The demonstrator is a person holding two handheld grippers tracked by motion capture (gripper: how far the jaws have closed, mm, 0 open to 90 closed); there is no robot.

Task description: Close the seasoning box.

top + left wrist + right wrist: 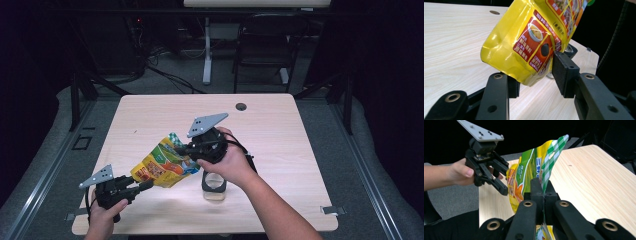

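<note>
A yellow printed food pouch (162, 167) (529, 37) with a green-checked top hangs tilted above the wooden table (280, 125). My right gripper (182, 149) (544, 187) is shut on the pouch's top edge (554, 152). My left gripper (145, 185) (535, 75) is open at the pouch's lower corner, one jaw on each side. Its right pad (564, 72) touches the pouch, while the left jaw sits just below it. The right gripper view shows the left gripper (504, 180) beside the pouch's far edge.
A black ring-shaped object on a pale base (214, 185) stands on the table under my right hand, near the front edge. A cable hole (241, 106) sits at the table's far side. A chair (265, 45) and desk leg stand beyond the table.
</note>
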